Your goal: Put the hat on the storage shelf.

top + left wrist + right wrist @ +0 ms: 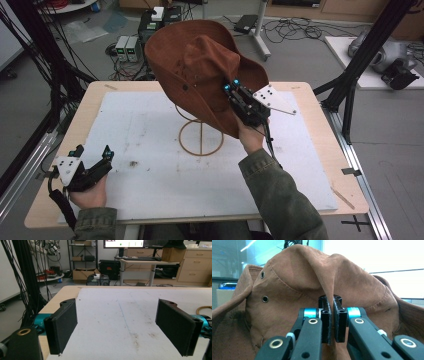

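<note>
A brown wide-brimmed hat (pixel 200 65) hangs tilted in the air above a wire hat stand (pixel 201 136) whose ring base rests on the white mat (pixel 150 175). My right gripper (pixel 231 91) is shut on a pinched fold of the hat's crown (pixel 329 287), its two black pads pressed together on the fabric. Metal eyelets (pixel 265 299) show on the crown's side. My left gripper (pixel 92 152) rests open near the table's front left corner, nothing between its pads (pixel 62 325). The stand's upper part is hidden behind the hat.
The mat covers most of a light wooden table (pixel 310 105). Black frame posts (pixel 365 55) rise at the right and left. Cables, power units (pixel 127 47) and boxes lie on the floor beyond the far edge; a desk with a monitor (pixel 123 243) stands farther back.
</note>
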{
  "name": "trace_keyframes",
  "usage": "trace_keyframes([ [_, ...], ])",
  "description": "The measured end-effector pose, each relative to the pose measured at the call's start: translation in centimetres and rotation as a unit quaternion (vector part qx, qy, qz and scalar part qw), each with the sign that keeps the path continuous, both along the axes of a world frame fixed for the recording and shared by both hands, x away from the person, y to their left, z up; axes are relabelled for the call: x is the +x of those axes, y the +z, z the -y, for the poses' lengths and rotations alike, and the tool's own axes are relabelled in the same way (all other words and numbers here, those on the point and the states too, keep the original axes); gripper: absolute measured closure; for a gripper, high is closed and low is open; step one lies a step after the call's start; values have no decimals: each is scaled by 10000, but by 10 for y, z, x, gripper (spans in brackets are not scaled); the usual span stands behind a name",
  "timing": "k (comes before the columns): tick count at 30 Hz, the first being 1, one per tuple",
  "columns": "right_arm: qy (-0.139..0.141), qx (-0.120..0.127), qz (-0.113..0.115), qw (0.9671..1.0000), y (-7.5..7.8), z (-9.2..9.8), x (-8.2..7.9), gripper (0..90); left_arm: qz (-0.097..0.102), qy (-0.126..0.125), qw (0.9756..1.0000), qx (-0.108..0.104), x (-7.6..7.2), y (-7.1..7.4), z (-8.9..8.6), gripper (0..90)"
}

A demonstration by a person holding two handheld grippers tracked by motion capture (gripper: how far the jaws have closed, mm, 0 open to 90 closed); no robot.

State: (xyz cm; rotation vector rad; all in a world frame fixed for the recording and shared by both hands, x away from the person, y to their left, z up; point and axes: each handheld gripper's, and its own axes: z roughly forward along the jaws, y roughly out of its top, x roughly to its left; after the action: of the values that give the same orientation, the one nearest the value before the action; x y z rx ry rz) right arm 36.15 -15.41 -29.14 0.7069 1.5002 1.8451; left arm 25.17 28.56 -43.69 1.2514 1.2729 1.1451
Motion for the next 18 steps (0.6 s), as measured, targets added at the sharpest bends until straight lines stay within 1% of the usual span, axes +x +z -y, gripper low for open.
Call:
trace_keyframes([
  [6,36,-17,-72,10000,-5,0,-1,871,5,2,10000,-13,0,0,0,178],
  [7,81,-16,-118,9999,-5,-1,-1,870,-14,0,10000,-2,0,0,0,178],
  [18,273,-214,-222,9992,-3,-5,-6,868,-2,7,10000,-28,0,0,0,178],
])
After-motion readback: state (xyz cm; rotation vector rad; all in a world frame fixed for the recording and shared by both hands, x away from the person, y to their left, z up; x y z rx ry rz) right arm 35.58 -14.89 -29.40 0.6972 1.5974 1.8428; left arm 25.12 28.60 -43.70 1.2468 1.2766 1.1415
